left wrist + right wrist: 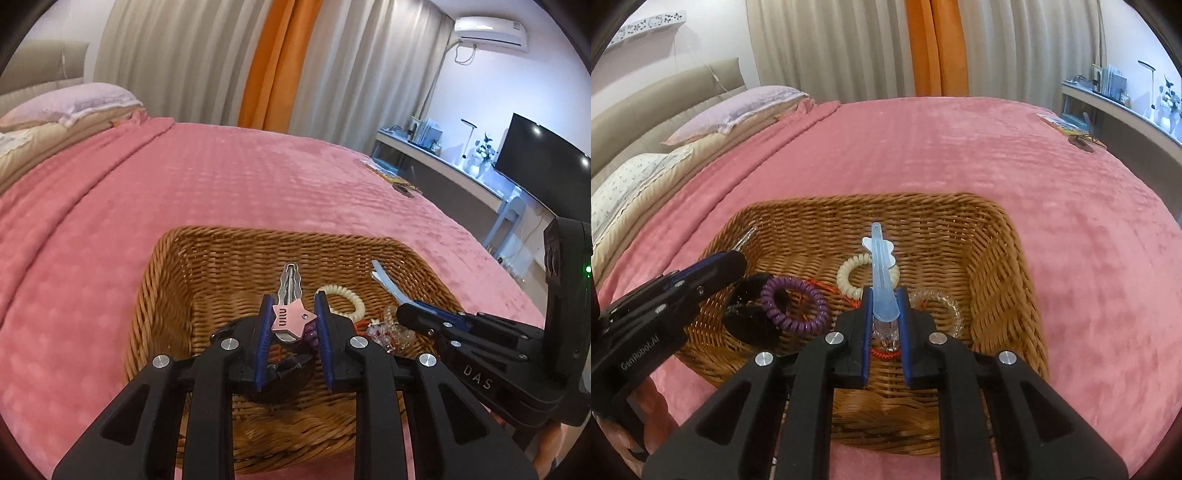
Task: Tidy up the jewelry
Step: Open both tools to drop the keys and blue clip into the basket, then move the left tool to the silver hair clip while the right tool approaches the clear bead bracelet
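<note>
Surface: pink textured fleece blanket spread over a wide bed, with a rectangular woven wicker basket set on it near the cameras.
Room: pleated cream curtains with an orange centre panel behind the bed; lilac pillow and beige padded headboard at the left; white wall-mounted air conditioner, long grey desk and dark flat screen at the right.
Left gripper: blue-padded jaws clamped on a pink star-topped metal hair clip, above the basket's left half.
Pink clip's axis: long wavy metal prong pointing straight away from the camera towards the basket's far wall, star end nearest the pads.
Right gripper: jaws closed tight on a pale blue translucent plastic hair clip, above the basket's middle.
Blue clip's axis: running along the fingers, narrow tip aimed at the far wall, winged part halfway up.
Basket contents: cream spiral hair tie, purple spiral hair tie, clear spiral hair tie, red cord and a black ring-shaped piece, all lying on the woven floor.
Far edge of bed: small flat yellow-printed packet, well apart from the basket.
</note>
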`<state>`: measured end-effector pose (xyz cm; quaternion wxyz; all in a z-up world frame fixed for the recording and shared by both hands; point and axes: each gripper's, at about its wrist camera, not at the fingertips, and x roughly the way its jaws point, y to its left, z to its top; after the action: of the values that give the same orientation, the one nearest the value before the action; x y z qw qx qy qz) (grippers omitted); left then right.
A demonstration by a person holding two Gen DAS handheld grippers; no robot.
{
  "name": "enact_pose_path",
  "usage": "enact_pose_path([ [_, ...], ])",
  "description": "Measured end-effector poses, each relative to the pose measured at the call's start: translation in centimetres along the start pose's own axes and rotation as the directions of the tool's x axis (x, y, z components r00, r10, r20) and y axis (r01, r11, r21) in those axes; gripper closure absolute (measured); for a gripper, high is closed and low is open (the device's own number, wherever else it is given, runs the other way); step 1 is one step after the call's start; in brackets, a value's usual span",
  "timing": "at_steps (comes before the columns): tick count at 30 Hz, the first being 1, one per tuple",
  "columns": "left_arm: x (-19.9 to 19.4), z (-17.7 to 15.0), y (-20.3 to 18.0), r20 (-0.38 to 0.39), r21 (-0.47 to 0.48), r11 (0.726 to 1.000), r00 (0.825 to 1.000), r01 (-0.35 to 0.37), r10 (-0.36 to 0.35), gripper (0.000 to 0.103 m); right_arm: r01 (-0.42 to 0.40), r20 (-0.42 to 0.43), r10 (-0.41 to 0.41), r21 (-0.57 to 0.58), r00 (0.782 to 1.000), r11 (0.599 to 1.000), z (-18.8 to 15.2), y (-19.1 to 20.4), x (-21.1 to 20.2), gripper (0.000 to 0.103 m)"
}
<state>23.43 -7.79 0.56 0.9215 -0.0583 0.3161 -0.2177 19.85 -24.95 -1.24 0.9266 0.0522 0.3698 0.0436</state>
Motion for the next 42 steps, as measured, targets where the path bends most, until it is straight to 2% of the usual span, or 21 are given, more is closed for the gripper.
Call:
enact_pose_path([
  [5, 0.2, -0.1, 0.6, -0.015, -0.01, 1.0, 1.0, 0.002, -0.002, 0.079, -0.011, -0.008, 0.011, -0.016, 1.0, 1.0, -0.5, 0.3, 0.0, 0.091],
  [6, 0.0, -0.1, 0.5, -0.011, -0.009, 1.0, 1.0, 0.002, -0.002, 0.077, -0.012, -0.007, 0.011, -0.019, 1.0, 1.0, -0.6, 0.4, -0.1, 0.088],
  [7, -0.1, -0.1, 0.5, -0.006, -0.007, 1.0, 1.0, 0.001, -0.001, 0.076, -0.015, -0.003, 0.015, -0.019, 1.0, 1.0, -0.7, 0.4, -0.2, 0.08],
  [9, -0.7, -0.2, 0.4, 0.007, -0.003, 1.0, 1.0, 0.003, -0.003, 0.065, -0.021, 0.012, 0.021, -0.02, 1.0, 1.0, -0.7, 0.3, -0.8, 0.072],
  [16, -4.5, -0.8, 0.1, 0.06, -0.036, 0.999, 0.998, 0.021, -0.019, 0.064, -0.006, 0.092, 0.007, -0.002, 0.996, 1.0, -1.4, 0.1, -4.4, 0.071],
  [20, -7.4, -2.6, -0.2, 0.081, -0.059, 0.997, 0.995, 0.055, -0.05, 0.064, -0.007, 0.106, 0.007, 0.004, 0.994, 1.0, -3.4, 0.2, -7.1, 0.071],
  [25, -8.5, -6.1, -0.8, 0.025, -0.06, 0.995, 0.997, 0.074, -0.073, 0.064, -0.021, 0.058, 0.023, -0.029, 0.998, 0.999, -6.9, 1.6, -9.0, 0.071],
  [31, -8.9, -9.3, -0.2, -0.045, -0.09, 0.994, 0.996, 0.067, -0.071, 0.064, -0.055, -0.046, 0.051, -0.101, 0.998, 0.993, -12.4, 4.0, -9.5, 0.071],
  [36, -9.3, -11.0, 0.0, -0.068, -0.109, 0.989, 0.992, 0.096, -0.103, 0.064, -0.015, -0.078, 0.004, -0.136, 0.997, 0.991, -13.8, 4.5, -9.1, 0.071],
  [39, -8.7, -12.0, -0.7, -0.114, -0.087, 0.99, 0.986, 0.112, -0.122, 0.066, -0.052, -0.124, 0.035, -0.132, 0.992, 0.99, -14.2, 4.3, -8.4, 0.071],
  [42, -8.5, -12.3, -1.5, -0.127, -0.049, 0.992, 0.984, 0.121, -0.126, 0.069, -0.065, -0.162, 0.039, -0.157, 0.986, 0.985, -14.7, 4.7, -7.8, 0.073],
])
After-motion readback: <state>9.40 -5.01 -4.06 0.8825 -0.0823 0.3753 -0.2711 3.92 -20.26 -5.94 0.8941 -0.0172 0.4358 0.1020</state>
